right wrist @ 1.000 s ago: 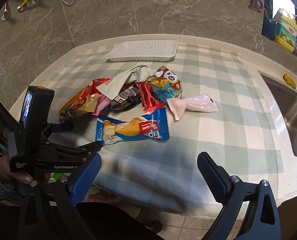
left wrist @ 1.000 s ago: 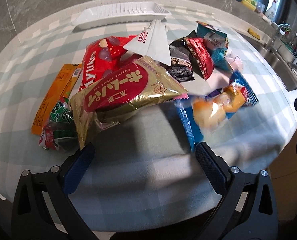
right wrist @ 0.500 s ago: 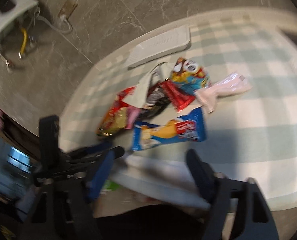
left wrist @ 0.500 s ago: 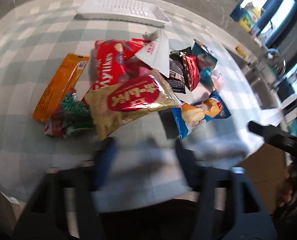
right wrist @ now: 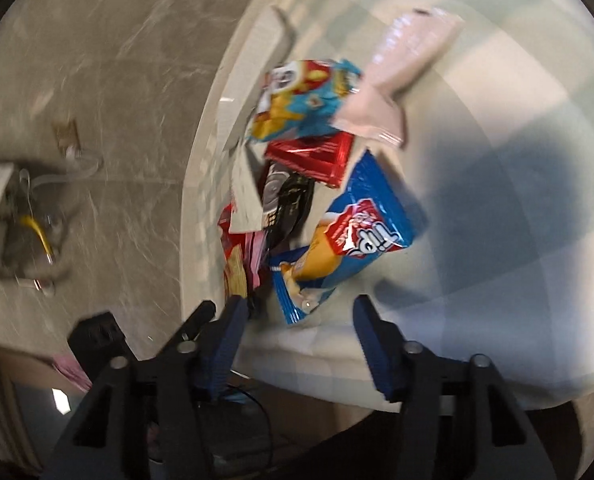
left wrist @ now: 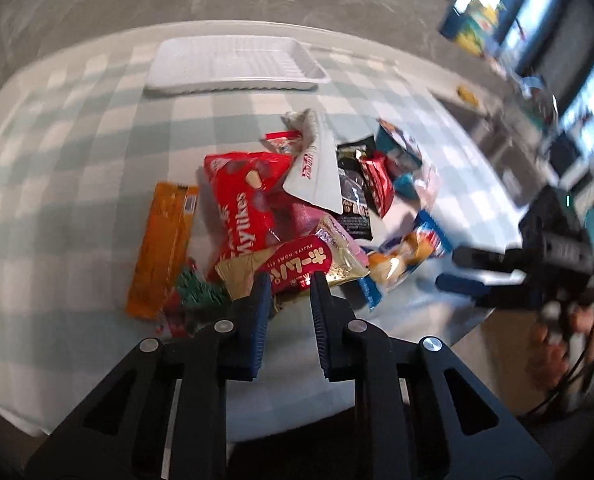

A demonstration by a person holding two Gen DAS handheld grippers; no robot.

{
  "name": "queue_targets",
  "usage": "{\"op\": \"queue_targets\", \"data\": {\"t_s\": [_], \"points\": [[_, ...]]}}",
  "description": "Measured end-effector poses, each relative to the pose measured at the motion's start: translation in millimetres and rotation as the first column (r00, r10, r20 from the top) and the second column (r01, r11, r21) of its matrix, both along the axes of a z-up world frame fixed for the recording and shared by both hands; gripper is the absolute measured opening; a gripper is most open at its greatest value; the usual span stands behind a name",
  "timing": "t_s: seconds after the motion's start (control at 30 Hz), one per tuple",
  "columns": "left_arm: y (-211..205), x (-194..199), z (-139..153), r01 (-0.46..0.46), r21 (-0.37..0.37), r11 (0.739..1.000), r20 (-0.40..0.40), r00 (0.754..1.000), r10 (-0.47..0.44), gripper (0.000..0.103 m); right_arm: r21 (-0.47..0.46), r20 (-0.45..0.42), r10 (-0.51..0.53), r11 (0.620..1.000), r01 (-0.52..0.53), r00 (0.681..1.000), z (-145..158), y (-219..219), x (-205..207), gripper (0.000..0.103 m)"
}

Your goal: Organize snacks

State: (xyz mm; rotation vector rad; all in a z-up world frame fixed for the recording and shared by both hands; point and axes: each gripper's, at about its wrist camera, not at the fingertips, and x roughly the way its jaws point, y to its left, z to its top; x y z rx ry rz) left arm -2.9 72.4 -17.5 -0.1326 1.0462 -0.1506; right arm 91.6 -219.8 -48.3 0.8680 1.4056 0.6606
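Gold snack bag (left wrist: 317, 262) pinched by left gripper (left wrist: 291, 280), white tray (left wrist: 233, 62) beyond

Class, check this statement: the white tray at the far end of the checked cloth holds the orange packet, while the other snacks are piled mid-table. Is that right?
Not quite. The left wrist view shows the white tray empty. The orange packet lies on the checked cloth, beside the snack pile. The other snacks are piled mid-table.
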Motion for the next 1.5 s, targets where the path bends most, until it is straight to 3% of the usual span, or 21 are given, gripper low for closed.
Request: {"op": "queue_targets", "data": {"t_s": [0.13, 0.23, 0.43, 0.5, 0.73, 0.83, 0.9, 0.97, 1.03, 1.2, 1.33, 1.4, 1.5], "points": [[-23.6, 2.8, 0.5, 0.142, 0.193, 0.971, 0.017, 0.989, -0.148, 0.019, 0.015, -0.044, -0.052, 0.999, 0.052, 0.998, -9.2, -2.5, 4.7, 0.062], [-42.0, 3.4, -4.8, 0.252, 0.338, 0.907, 0.004, 0.963, -0.269, 0.019, 0.033, -0.076, -0.081, 0.996, 0.084, 0.994, -16.6, -4.8, 8.6, 0.062], [-60.9, 6.0, -17.7, 0.389, 0.499, 0.774, -0.038, 0.902, -0.429, 0.019, 0.05, -0.12, -0.13, 0.989, 0.137, 0.984, -22.6, -4.0, 13.9, 0.066], [-64.3, 7.0, -21.3, 0.42, 0.536, 0.732, -0.051, 0.882, -0.468, 0.019, 0.054, -0.134, -0.151, 0.986, 0.159, 0.98, -24.8, -4.8, 15.2, 0.066], [-69.6, 13.9, -32.3, 0.466, 0.59, 0.659, -0.077, 0.846, -0.528, 0.019, 0.032, -0.173, -0.181, 0.981, 0.189, 0.968, -31.7, -2.7, 20.1, 0.063], [-74.7, 14.1, -37.0, 0.491, 0.599, 0.633, -0.085, 0.825, -0.559, 0.019, 0.01, -0.176, -0.18, 0.983, 0.185, 0.968, -34.5, -1.2, 20.5, 0.053], [-78.6, 13.0, -41.8, 0.512, 0.607, 0.608, -0.095, 0.806, -0.584, 0.019, -0.01, -0.176, -0.173, 0.985, 0.174, 0.969, -36.5, -0.6, 21.1, 0.035], [-81.3, 12.7, -47.2, 0.536, 0.604, 0.589, -0.103, 0.786, -0.609, 0.019, -0.02, -0.184, -0.164, 0.986, 0.163, 0.969, -41.0, -0.9, 19.3, 0.028], [-81.0, 15.2, -51.0, 0.554, 0.576, 0.601, -0.11, 0.781, -0.615, 0.019, -0.011, -0.183, -0.16, 0.987, 0.161, 0.97, -43.0, -1.6, 18.3, 0.027], [-71.8, 28.1, -51.4, 0.571, 0.412, 0.71, -0.1, 0.803, -0.588, 0.014, -0.021, -0.158, -0.136, 0.991, 0.135, 0.978, -38.7, -2.8, 17.9, 0.026], [-64.7, 33.9, -45.7, 0.548, 0.324, 0.771, -0.08, 0.828, -0.555, 0.012, -0.012, -0.157, -0.135, 0.991, 0.135, 0.978, -36.3, -7.3, 16.6, 0.026], [-63.4, 35.4, -44.4, 0.541, 0.316, 0.779, -0.082, 0.834, -0.546, 0.012, -0.013, -0.144, -0.12, 0.993, 0.12, 0.982, -33.7, -8.7, 16.3, 0.026], [-65.6, 34.7, -45.5, 0.548, 0.335, 0.767, -0.091, 0.829, -0.552, 0.013, -0.01, -0.146, -0.119, 0.993, 0.119, 0.982, -34.2, -12.4, 14.5, 0.029]]}}
